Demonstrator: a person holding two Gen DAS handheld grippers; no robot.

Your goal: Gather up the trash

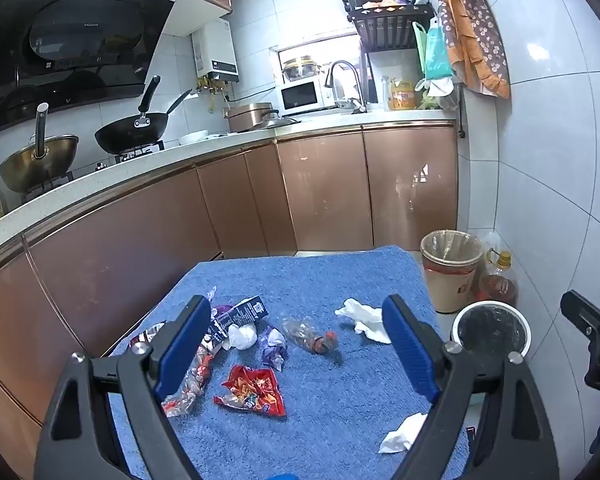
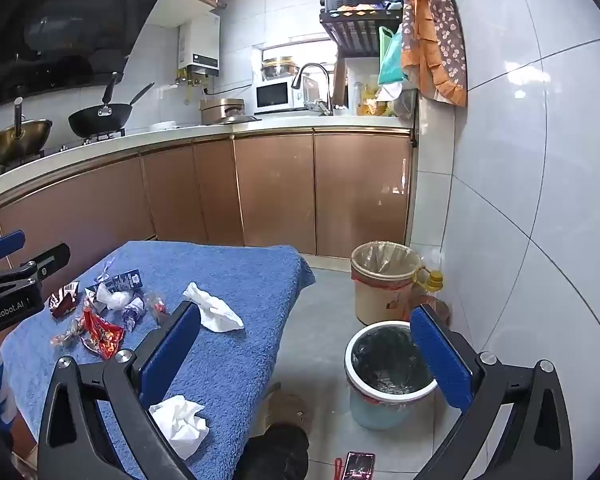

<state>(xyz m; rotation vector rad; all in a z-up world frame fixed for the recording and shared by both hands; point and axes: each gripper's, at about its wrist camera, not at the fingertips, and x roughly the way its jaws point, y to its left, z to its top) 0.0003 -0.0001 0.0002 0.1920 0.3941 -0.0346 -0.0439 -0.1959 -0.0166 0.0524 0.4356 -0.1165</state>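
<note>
Two sets of blue-padded tongs hang wide apart and empty over a small table draped in a blue towel (image 1: 320, 280), where the trash waits. Across the middle of the left wrist view, the left gripper (image 1: 300, 344) frames most of the litter: a red snack wrapper (image 1: 252, 394) at lower centre, a crushed clear bottle (image 1: 310, 334) just above it, a purple wrapper (image 1: 275, 346) beside the bottle, a dark carton (image 1: 240, 314) and a clear wrapper (image 1: 188, 384) toward the left finger. One crumpled white tissue (image 1: 364, 320) lies near the right finger; another tissue (image 1: 400, 434) sits at the towel's lower right edge.

From the right wrist view, the right gripper (image 2: 304, 352) straddles the towel's right-hand edge, its left finger over the cloth and its right finger over the white bin with a black liner (image 2: 388, 360) on the floor at lower right. Behind that bin, toward the tiled wall, stands a beige bin with a clear liner (image 2: 382, 280), an oil bottle (image 2: 432, 280) tucked beside it. Bare grey floor runs between the table edge and both bins. Copper-coloured cabinets (image 2: 276, 192) close off the frame's middle band beyond the table's far edge.
</note>
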